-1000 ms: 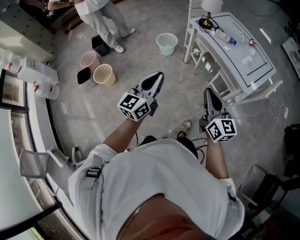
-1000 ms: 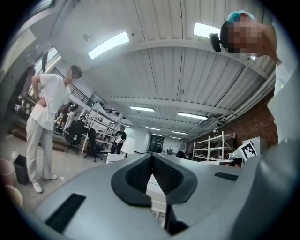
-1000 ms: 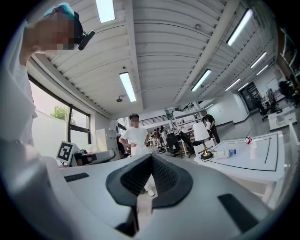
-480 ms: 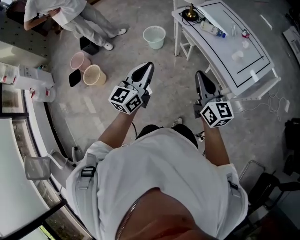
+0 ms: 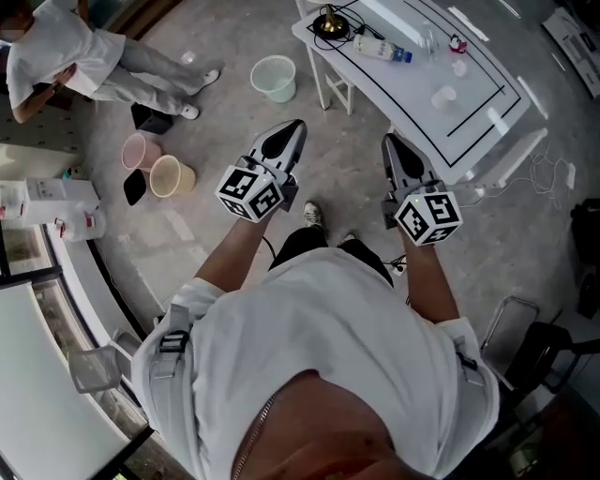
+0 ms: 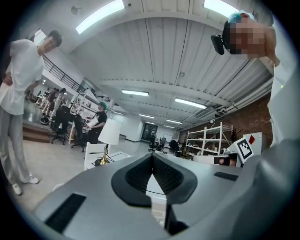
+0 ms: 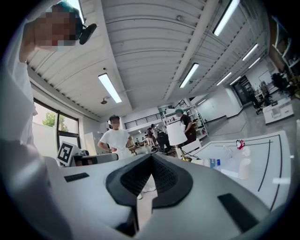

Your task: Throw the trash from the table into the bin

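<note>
The white table [image 5: 487, 112] stands at the upper right of the head view. On it are a plastic bottle [image 5: 380, 47], a clear cup [image 5: 443, 97], smaller bits and a lamp base [image 5: 328, 21]. A pale green bin [image 5: 274, 78] stands on the floor left of the table. My left gripper [image 5: 292, 129] is held level over the floor, shut and empty. My right gripper [image 5: 392, 142] is also shut and empty, its tip just short of the table's near edge. The right gripper view shows the table [image 7: 262, 154], the bottle [image 7: 213, 162] and a cup [image 7: 243, 168] ahead.
A pink bin [image 5: 141, 150], a cream bin [image 5: 172, 175] and two black bins [image 5: 133, 186] stand on the floor at the left. A person [image 5: 66, 56] in white stands at the upper left. A white chair [image 5: 337, 80] is at the table's left end. Shelving lines the left side.
The table and bins have shifted closer and lower in the head view as the person walks toward them. Both grippers stay shut and empty, and the right one now reaches the table's edge.
</note>
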The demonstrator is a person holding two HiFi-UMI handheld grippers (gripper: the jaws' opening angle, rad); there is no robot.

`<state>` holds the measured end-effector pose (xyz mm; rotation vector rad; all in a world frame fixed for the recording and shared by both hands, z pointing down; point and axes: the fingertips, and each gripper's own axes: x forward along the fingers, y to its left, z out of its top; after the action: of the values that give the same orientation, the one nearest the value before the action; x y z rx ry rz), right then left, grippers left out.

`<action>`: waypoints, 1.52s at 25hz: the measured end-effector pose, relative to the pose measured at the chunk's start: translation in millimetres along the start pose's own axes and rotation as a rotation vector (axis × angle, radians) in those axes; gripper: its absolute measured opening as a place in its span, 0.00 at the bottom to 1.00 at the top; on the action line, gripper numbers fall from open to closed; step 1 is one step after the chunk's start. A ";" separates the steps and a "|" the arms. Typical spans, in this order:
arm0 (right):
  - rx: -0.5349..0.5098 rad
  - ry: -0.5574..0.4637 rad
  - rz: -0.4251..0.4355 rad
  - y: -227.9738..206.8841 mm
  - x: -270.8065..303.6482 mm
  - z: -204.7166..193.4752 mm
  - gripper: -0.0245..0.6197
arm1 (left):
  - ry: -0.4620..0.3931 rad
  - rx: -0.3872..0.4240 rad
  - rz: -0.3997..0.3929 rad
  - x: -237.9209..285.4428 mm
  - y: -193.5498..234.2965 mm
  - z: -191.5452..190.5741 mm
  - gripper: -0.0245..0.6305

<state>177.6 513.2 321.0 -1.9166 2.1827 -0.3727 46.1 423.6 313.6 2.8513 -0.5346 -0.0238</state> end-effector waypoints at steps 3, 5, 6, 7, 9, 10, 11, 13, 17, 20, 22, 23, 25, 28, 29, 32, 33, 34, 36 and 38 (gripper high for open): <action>-0.008 0.003 -0.034 -20.4 12.7 2.7 0.02 | 0.010 -0.005 -0.037 28.8 11.7 -2.3 0.05; -0.017 0.005 -0.061 -33.8 24.7 4.5 0.02 | 0.013 -0.013 -0.062 48.2 23.5 -4.3 0.05; -0.022 0.006 -0.074 -39.4 31.2 5.3 0.02 | 0.013 -0.018 -0.074 57.3 30.1 -4.8 0.05; -0.027 0.008 -0.086 -44.1 38.5 5.9 0.02 | 0.012 -0.021 -0.085 65.8 37.2 -4.6 0.05; -0.032 0.012 -0.110 -52.2 56.4 7.0 0.02 | 0.016 -0.018 -0.106 81.3 53.8 -2.4 0.05; -0.033 0.013 -0.122 -56.4 66.4 8.2 0.02 | 0.020 -0.013 -0.117 89.3 62.9 -0.8 0.05; -0.036 0.013 -0.136 -61.1 76.7 10.3 0.02 | 0.026 -0.008 -0.129 97.9 72.1 1.0 0.05; -0.045 0.015 -0.163 -70.9 98.6 15.8 0.02 | 0.040 0.005 -0.154 116.3 91.0 5.2 0.05; -0.052 0.027 -0.213 -87.4 140.3 18.7 0.02 | 0.085 0.057 -0.201 147.4 126.7 6.2 0.05; -0.051 0.050 -0.262 -99.2 158.1 12.3 0.02 | 0.129 0.094 -0.246 168.1 142.7 -2.8 0.05; -0.051 0.068 -0.286 -106.6 167.1 8.0 0.02 | 0.157 0.127 -0.271 181.7 149.9 -10.1 0.05; -0.053 0.077 -0.296 -109.6 170.6 6.2 0.02 | 0.170 0.140 -0.283 187.9 152.6 -14.2 0.05; -0.056 0.093 -0.310 -117.2 177.1 3.3 0.02 | 0.193 0.162 -0.305 200.6 156.8 -21.9 0.06; -0.049 0.108 -0.320 -133.8 186.1 0.2 0.02 | 0.218 0.210 -0.333 222.5 158.6 -32.1 0.06; -0.048 0.112 -0.321 -140.4 188.7 -0.4 0.02 | 0.227 0.232 -0.340 231.1 158.3 -35.6 0.06; -0.047 0.119 -0.320 -162.8 196.4 -0.4 0.02 | 0.265 0.315 -0.367 261.5 154.0 -48.1 0.11; -0.044 0.123 -0.320 -171.1 198.7 -1.3 0.02 | 0.280 0.346 -0.376 272.2 151.7 -53.1 0.16; -0.037 0.128 -0.320 -179.7 200.7 -2.9 0.02 | 0.297 0.379 -0.384 283.0 149.5 -58.6 0.21; -0.007 0.139 -0.318 -196.4 204.2 -7.3 0.02 | 0.340 0.451 -0.404 304.1 145.8 -73.7 0.31; 0.021 0.147 -0.315 -211.6 207.1 -10.5 0.02 | 0.389 0.540 -0.442 324.5 142.2 -95.4 0.38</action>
<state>345.7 282.7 401.4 -2.2908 1.9472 -0.6038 304.0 200.6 449.0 3.2929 0.2102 0.6771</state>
